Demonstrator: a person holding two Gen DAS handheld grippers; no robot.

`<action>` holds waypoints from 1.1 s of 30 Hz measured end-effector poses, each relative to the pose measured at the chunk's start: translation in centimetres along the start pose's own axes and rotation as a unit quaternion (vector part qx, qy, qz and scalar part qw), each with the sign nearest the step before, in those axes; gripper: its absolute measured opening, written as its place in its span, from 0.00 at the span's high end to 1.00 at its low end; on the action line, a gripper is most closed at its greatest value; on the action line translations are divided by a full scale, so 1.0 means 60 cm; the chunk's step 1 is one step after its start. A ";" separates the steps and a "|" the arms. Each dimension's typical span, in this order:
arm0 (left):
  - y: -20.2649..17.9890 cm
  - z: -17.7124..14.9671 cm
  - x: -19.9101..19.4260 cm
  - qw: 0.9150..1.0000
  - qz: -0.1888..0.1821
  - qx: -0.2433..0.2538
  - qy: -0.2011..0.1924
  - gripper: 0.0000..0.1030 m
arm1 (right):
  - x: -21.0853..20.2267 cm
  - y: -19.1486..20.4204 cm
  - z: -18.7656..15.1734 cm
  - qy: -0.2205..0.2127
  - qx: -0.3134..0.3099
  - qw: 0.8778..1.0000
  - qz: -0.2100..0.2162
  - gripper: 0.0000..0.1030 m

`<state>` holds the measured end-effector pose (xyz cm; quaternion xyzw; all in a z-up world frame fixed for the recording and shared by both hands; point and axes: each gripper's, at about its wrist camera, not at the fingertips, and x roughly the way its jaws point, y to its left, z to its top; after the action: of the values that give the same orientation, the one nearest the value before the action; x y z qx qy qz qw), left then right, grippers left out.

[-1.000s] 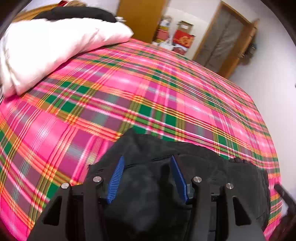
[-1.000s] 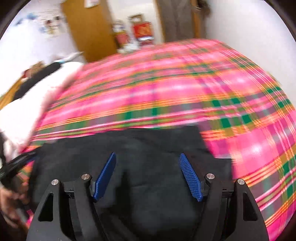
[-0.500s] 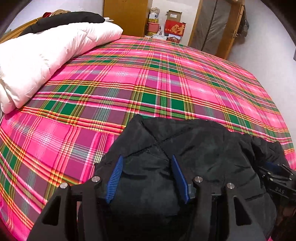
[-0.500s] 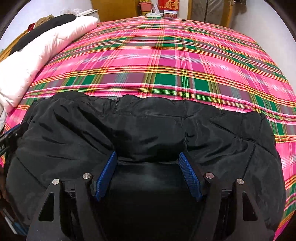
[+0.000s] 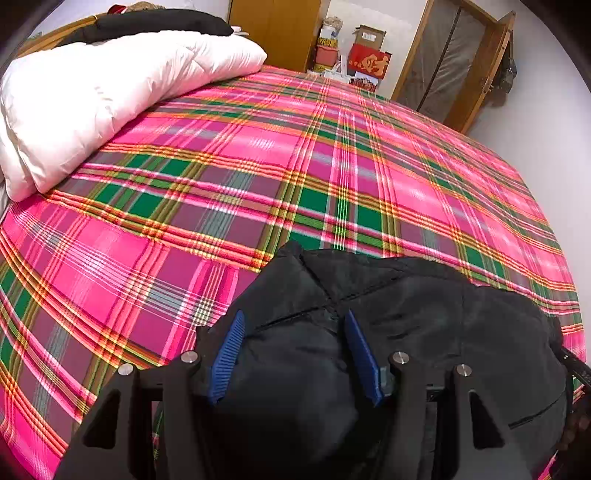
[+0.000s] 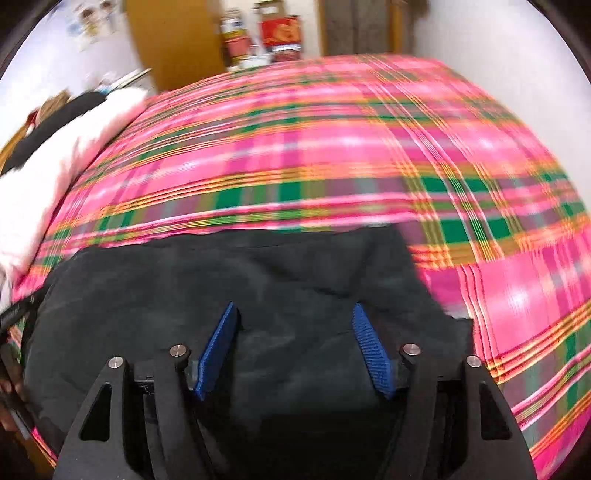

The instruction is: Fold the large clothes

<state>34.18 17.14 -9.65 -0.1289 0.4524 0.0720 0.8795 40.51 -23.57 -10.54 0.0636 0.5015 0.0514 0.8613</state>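
A black padded jacket [image 5: 424,317] lies bunched at the near edge of the bed, on the pink plaid sheet [image 5: 258,177]. My left gripper [image 5: 293,321] stands over the jacket's left end, its blue pads apart with black fabric bulging between them. In the right wrist view the jacket [image 6: 221,280] fills the lower half, blurred by motion. My right gripper [image 6: 293,314] is above its right part, pads wide apart with fabric between and below them. Whether either gripper holds the fabric cannot be told.
A white duvet [image 5: 92,96] with a dark garment [image 5: 159,26] on it lies along the bed's far left. Boxes [image 5: 365,62], a wooden wardrobe [image 5: 277,29] and a door [image 5: 450,62] stand beyond the bed. A white wall [image 6: 498,55] runs along the right side.
The right wrist view has swung and blurred: the jacket looked puffed and close half a second ago and now lies flatter and lower. The left view has barely shifted.
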 end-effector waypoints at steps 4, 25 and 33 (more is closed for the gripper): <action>0.001 -0.003 0.014 1.000 -0.005 -0.007 0.001 0.41 | 0.028 -0.023 -0.012 -0.004 0.017 1.000 0.006 0.45; -0.026 -0.005 -0.060 0.997 0.016 0.036 -0.062 0.41 | -0.096 -0.014 -0.041 -0.068 -0.008 0.998 -0.004 0.45; -0.064 -0.049 -0.112 0.996 -0.034 0.045 -0.063 0.41 | -0.135 -0.022 -0.135 -0.053 -0.011 0.999 -0.007 0.45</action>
<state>28.92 12.55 -5.18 -0.0999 0.3943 0.0301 0.9130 29.51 -25.63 -7.77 0.0532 0.4551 0.0470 0.8876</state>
